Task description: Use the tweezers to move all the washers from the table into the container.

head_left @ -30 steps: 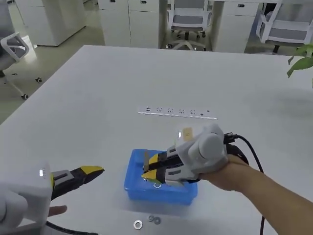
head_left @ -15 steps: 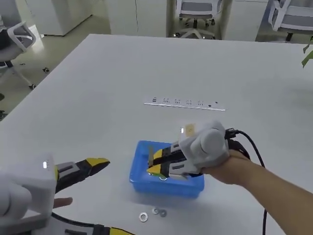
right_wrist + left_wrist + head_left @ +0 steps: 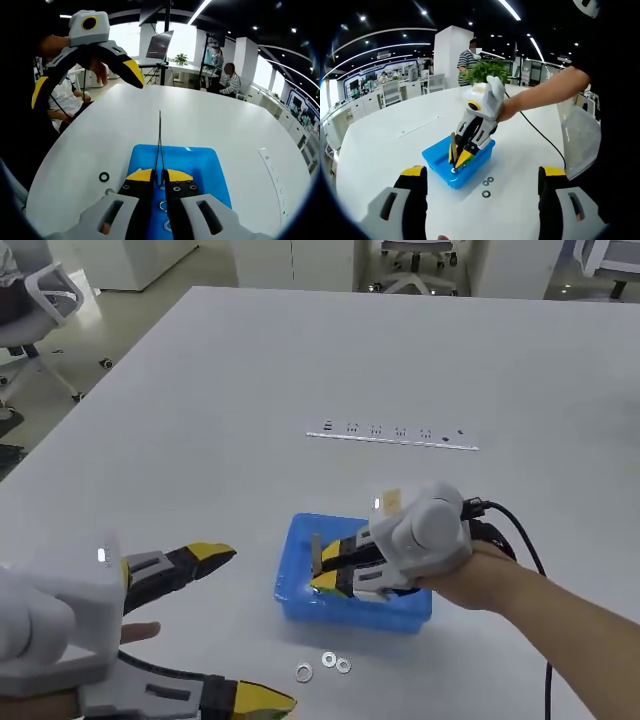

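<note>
On the white bench (image 3: 250, 390), our right tongs (image 3: 324, 578) hang over the blue container (image 3: 345, 616), clenched on the tweezers (image 3: 159, 140). Our left tongs (image 3: 245, 628) gape empty. We judge a drop is underway; next come the three washers (image 3: 329, 660) just beside the container.

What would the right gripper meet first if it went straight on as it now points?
Likely the floor of the blue container: the right gripper, shut on the tweezers, slants down into it; depth unclear.
</note>
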